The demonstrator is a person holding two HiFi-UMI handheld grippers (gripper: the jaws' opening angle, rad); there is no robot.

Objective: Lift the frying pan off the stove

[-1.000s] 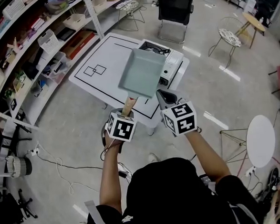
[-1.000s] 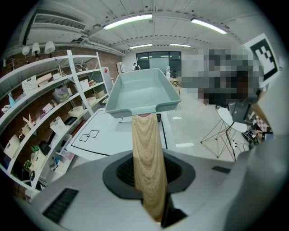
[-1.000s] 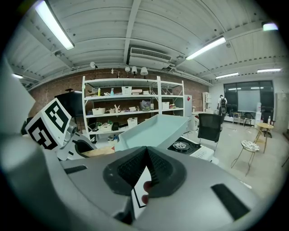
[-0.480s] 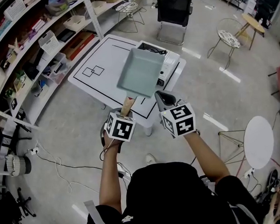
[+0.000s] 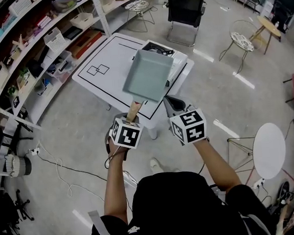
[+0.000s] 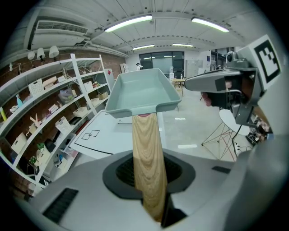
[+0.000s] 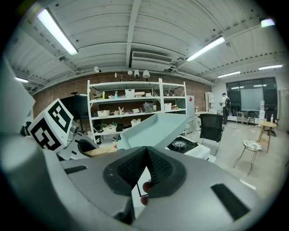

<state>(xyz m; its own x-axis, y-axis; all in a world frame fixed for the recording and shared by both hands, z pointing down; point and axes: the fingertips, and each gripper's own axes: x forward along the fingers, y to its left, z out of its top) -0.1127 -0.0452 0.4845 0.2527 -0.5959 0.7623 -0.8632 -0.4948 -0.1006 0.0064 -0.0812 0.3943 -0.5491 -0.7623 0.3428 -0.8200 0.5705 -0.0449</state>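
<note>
The frying pan (image 5: 148,75) is a pale teal rectangular pan with a wooden handle (image 5: 133,111). It hangs in the air above the white table (image 5: 103,67), in front of the portable gas stove (image 5: 177,66). My left gripper (image 5: 132,118) is shut on the handle (image 6: 146,153), and the pan (image 6: 142,92) juts out level ahead of it. To its right, my right gripper (image 5: 172,103) hovers beside the pan with its jaws together and nothing between them. In the right gripper view the pan (image 7: 156,128) floats above the stove's burner (image 7: 180,144).
Storage shelves (image 5: 31,42) with boxes line the left side. A black office chair (image 5: 183,9) stands beyond the table and a wire stool (image 5: 242,40) to its right. A round white side table (image 5: 268,148) stands at the right. Cables (image 5: 65,170) trail over the floor at the left.
The pan stays aloft in the left gripper in much the same place. The table and stove have drifted slightly up and left in the head view.
</note>
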